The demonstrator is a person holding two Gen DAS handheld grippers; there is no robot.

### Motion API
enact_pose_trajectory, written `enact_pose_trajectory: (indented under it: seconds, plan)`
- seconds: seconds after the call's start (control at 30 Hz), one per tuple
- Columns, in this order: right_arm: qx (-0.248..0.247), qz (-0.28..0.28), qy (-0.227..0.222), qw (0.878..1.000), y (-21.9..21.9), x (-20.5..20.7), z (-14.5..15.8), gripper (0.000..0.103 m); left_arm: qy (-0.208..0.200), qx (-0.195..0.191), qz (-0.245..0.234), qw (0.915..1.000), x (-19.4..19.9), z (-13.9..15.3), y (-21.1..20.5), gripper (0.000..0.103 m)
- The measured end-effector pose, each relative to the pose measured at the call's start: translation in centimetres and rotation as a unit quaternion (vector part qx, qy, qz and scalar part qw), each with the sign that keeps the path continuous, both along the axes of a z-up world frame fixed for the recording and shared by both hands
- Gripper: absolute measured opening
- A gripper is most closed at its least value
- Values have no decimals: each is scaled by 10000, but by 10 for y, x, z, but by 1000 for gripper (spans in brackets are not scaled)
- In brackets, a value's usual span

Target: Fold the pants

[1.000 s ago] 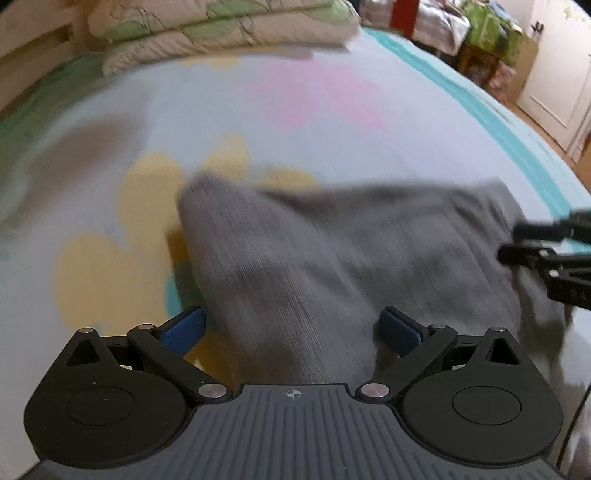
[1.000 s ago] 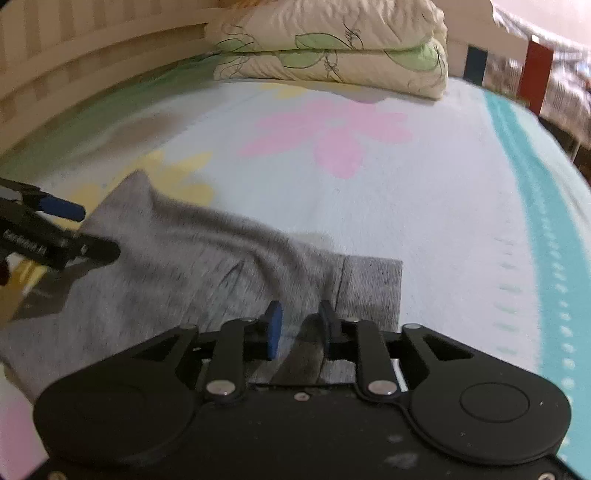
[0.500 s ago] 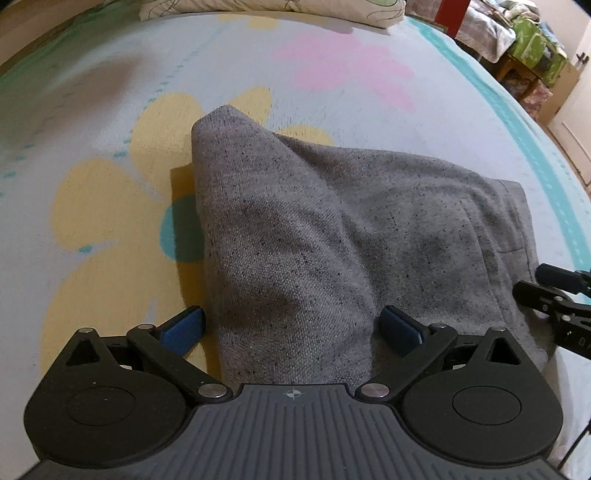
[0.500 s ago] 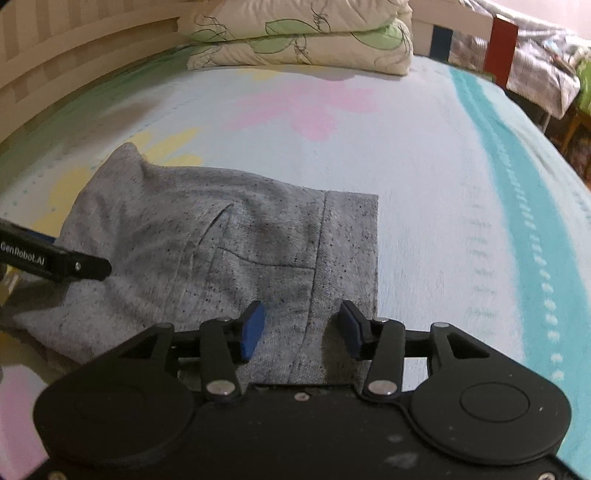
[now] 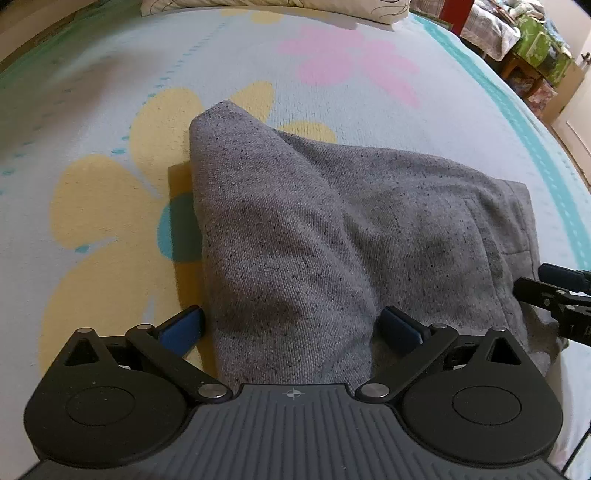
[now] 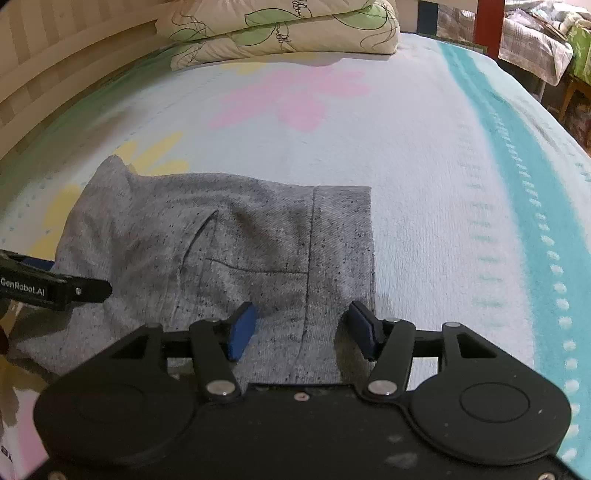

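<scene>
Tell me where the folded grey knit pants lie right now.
The folded grey knit pants lie on the flower-print bedspread, left of its teal stripe in the right wrist view, partly over a yellow flower, directly ahead of both grippers.

bare bedspread [image 6: 424, 192] right of pants [image 6: 221, 236], pillows [image 6: 288, 33] beyond

- White lettering "GenRobot.AI" stands on the side of the black plastic left gripper [image 6: 55, 286] finger, seen at the left edge of the right wrist view.
</scene>
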State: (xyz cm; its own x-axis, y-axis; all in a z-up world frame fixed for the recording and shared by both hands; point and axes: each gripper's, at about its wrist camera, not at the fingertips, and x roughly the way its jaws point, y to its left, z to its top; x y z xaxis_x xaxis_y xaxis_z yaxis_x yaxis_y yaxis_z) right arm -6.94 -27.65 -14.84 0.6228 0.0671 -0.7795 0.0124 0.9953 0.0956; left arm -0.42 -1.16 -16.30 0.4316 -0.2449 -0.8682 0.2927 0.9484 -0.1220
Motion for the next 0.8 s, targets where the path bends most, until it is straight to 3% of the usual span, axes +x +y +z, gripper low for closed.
enact_pose_trajectory:
  seconds: [0.43, 0.57, 0.67, 0.8]
  plan:
    - [304, -381, 104, 9988, -28, -2, 5, 62, -233, -281, -78, 9993, -17, -4, 13, 102]
    - [1060, -399, 334, 9930, -52, 12, -7, 67, -267, -429, -133, 9986, -17, -4, 22, 102]
    - [1867, -385, 381, 9809, -79, 19, -15, 68, -343, -529, -228, 9977, -18, -6, 27, 102]
    - [2563, -92, 380, 9658, -102, 29, -25, 68, -389, -573, -380, 9969, -15, -7, 29, 102]
